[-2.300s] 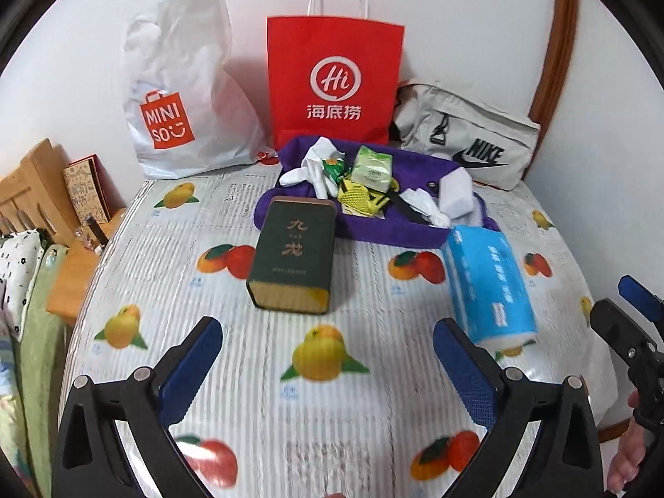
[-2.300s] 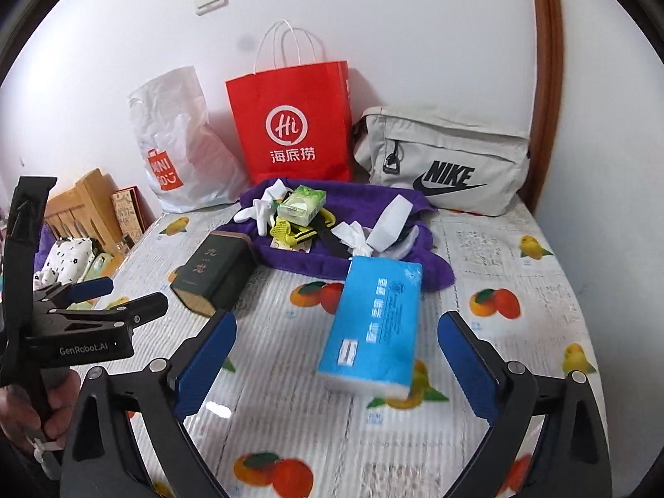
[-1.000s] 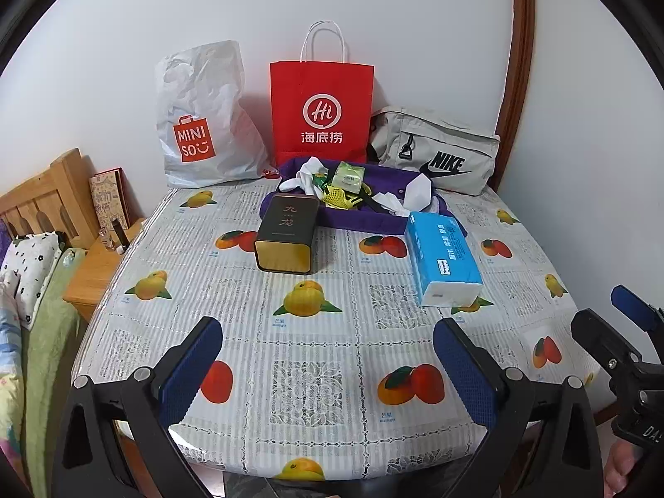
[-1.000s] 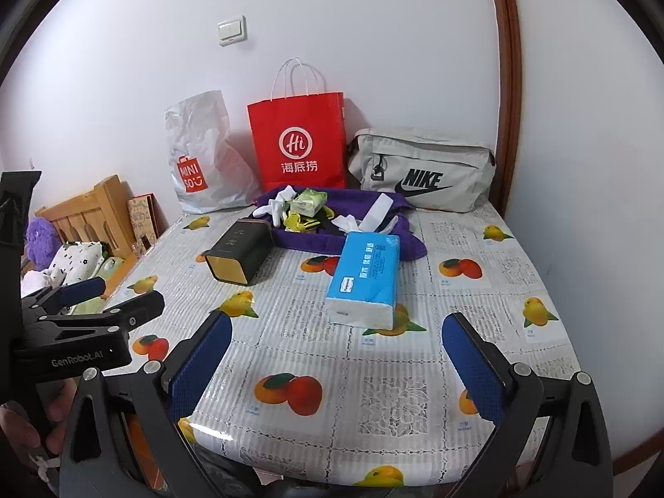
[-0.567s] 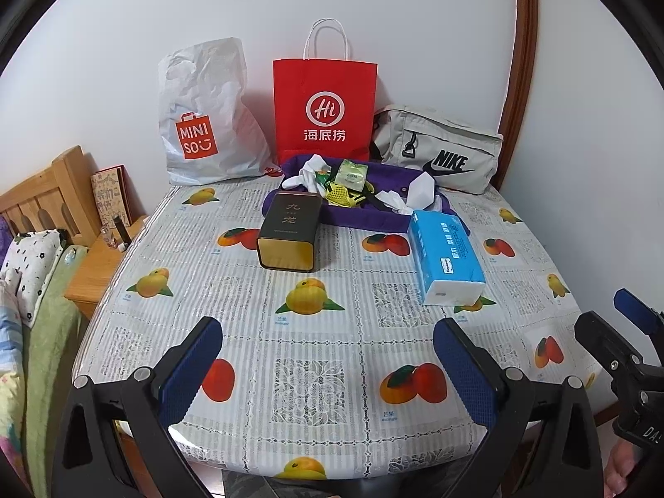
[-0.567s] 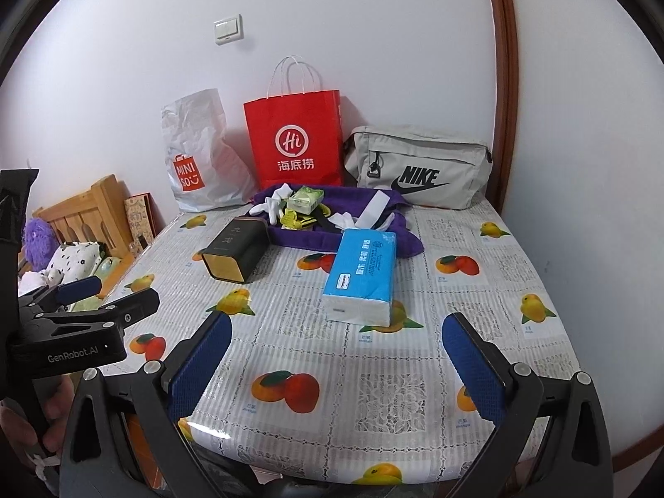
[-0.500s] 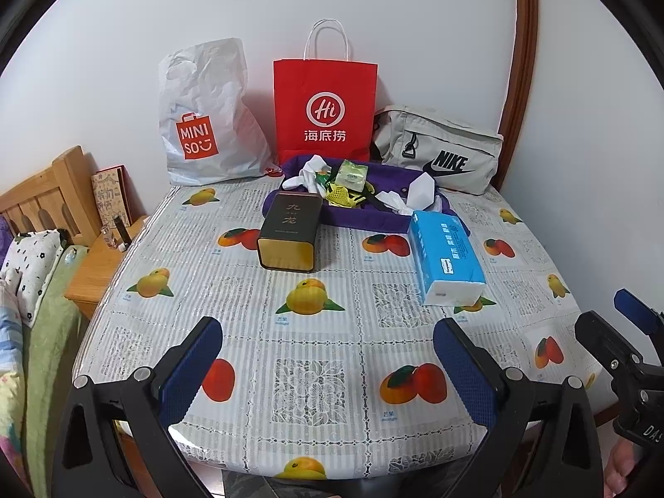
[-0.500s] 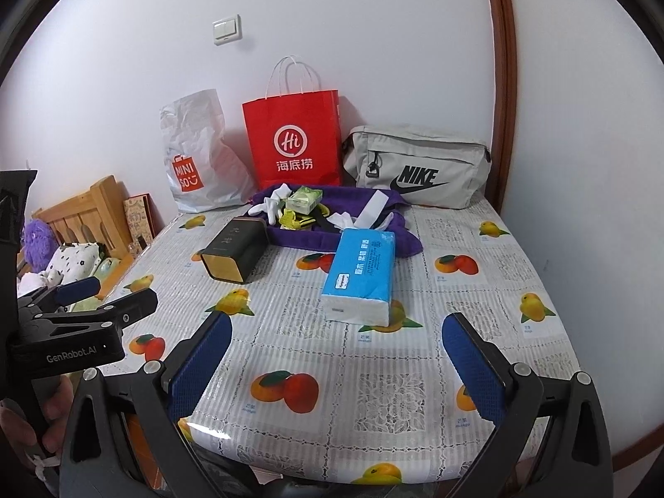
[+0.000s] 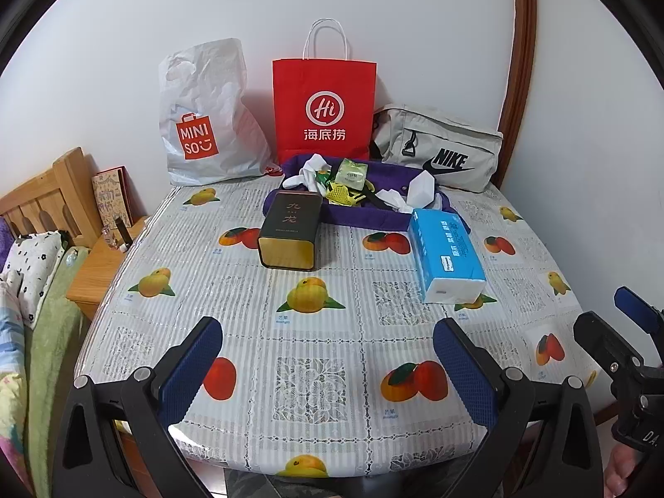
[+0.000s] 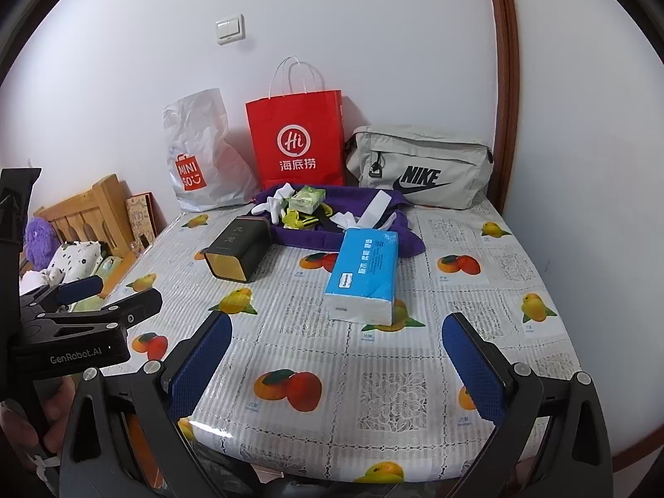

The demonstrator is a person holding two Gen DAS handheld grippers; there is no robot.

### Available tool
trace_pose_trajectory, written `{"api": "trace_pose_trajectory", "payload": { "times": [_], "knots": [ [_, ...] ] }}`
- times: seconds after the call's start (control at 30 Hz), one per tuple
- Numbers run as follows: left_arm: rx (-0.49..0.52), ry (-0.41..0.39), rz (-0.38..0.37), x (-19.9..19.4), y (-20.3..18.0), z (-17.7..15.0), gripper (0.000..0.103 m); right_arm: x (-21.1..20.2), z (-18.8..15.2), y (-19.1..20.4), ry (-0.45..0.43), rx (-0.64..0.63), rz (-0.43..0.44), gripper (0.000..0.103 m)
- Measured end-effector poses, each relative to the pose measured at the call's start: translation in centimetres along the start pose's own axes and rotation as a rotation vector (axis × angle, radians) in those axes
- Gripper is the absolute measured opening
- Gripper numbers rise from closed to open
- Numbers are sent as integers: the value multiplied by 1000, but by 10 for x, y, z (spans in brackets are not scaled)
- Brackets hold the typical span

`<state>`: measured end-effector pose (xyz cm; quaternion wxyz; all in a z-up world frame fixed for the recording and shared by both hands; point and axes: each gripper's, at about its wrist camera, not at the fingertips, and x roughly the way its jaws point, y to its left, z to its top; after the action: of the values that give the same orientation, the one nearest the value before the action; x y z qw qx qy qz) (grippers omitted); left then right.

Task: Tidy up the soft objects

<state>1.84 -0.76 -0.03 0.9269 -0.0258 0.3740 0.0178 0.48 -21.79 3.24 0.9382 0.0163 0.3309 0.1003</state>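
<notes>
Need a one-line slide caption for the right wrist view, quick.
Open right tool at the table's near edge, facing a blue tissue pack, dark tin and purple cloth piled with small items.

both hand-held grippers pulled back from table (image 9: 315, 377)

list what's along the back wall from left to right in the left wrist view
white crinkled MINISO plastic bag → red paper Hi shopping bag with white handles → grey fabric Nike pouch
</notes>
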Motion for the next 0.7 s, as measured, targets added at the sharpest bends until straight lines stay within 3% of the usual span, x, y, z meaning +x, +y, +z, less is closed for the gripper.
{"api": "trace_pose_trajectory", "payload": {
  "times": [0.7],
  "knots": [
    [-4, 13, 4, 1, 2, -1, 103, 0, -1, 3, 3, 2, -3, 100]
  ]
}}
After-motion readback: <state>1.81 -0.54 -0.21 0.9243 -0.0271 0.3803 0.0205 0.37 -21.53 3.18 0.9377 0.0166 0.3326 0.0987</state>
